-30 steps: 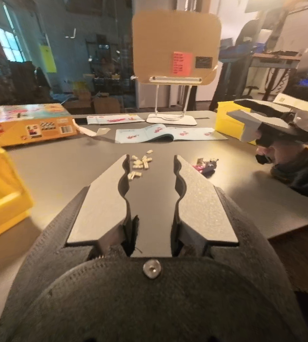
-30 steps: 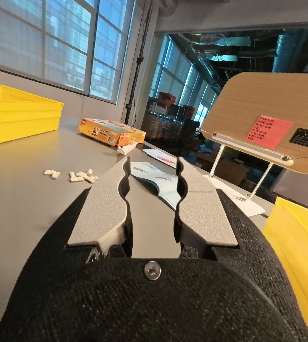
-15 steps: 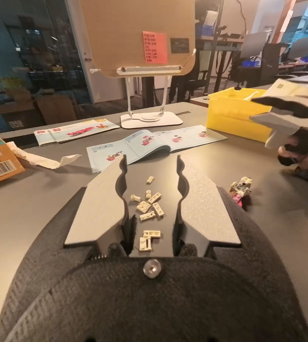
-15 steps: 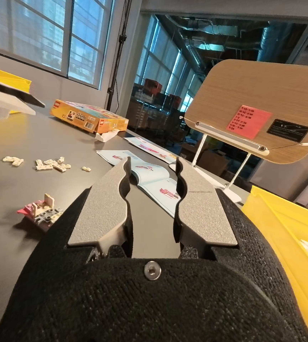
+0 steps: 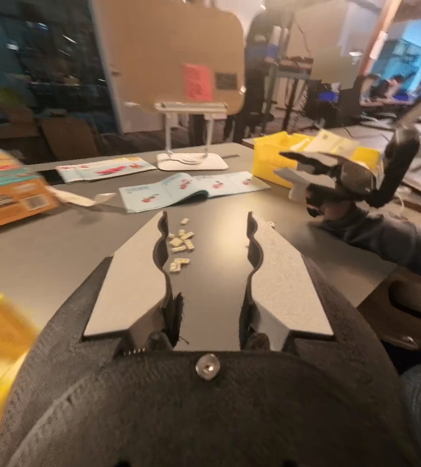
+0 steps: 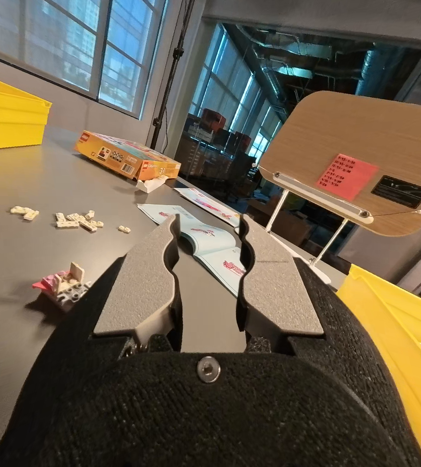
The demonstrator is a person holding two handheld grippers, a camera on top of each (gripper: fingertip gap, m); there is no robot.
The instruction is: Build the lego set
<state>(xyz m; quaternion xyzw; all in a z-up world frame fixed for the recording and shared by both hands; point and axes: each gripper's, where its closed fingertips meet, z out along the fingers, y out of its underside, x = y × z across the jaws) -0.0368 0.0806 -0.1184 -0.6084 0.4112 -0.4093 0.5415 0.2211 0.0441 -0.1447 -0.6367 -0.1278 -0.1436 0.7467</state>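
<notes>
Left gripper (image 5: 205, 219) hangs released and bare above the grey matte surface (image 5: 52, 252), its 2 grey fingers (image 5: 138, 255) spread wide so that the scatter of small cream plastic bricks (image 5: 180, 242) shows in the gap, close to the left finger and touched by neither. Right gripper (image 6: 208, 222) is likewise parted on nothing, tilted low over the surface with the open pale-blue instruction booklet (image 6: 212, 242) just ahead between its fingers. A small pink, white and grey brick model (image 6: 61, 285) sits just to its left, and a yellow plastic bin (image 6: 393, 328) stands close on its right, both within easy reach.
</notes>
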